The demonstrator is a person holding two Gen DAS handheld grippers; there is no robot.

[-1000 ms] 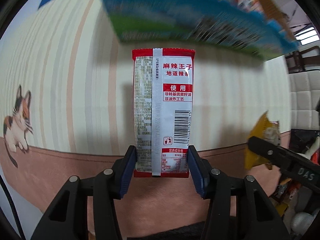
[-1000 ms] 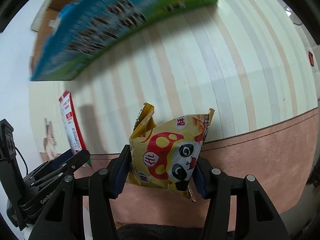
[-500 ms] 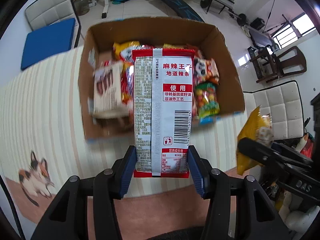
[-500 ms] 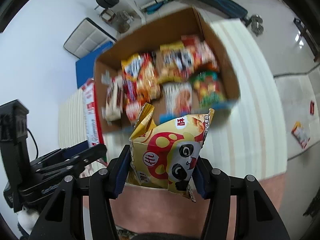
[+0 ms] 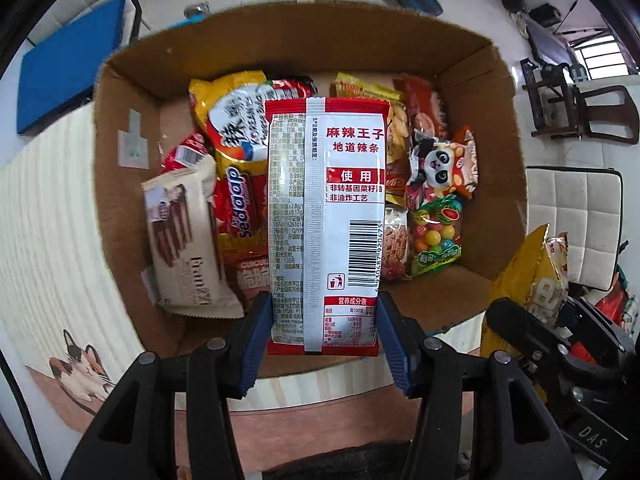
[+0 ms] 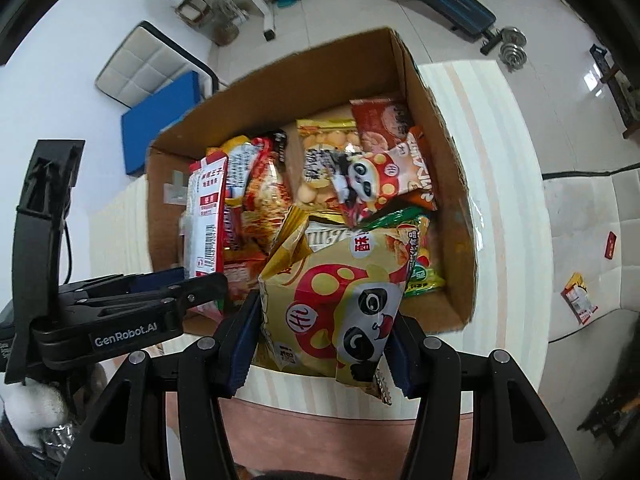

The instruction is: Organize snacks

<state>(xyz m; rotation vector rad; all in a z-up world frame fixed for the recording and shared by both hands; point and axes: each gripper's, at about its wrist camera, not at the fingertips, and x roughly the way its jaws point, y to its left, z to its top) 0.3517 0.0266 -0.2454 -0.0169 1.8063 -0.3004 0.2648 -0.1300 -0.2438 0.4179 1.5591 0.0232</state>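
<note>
Now above the open cardboard box (image 5: 120, 184) instead of the striped tablecloth (image 5: 44, 216) seen a second ago. Red-and-white snack packet (image 5: 326, 216) upright between the left gripper (image 5: 325, 334) pads, jaws opening, pads at its edges. Yellow panda bag (image 6: 332, 308) pinched in the right gripper (image 6: 322, 346) over the box's near corner. Inside: cream wafer pack (image 5: 186, 240), yellow noodle bag (image 5: 236, 120), green candy bag (image 5: 436, 236), small panda bag (image 5: 442, 164), lying jumbled, touching.
</note>
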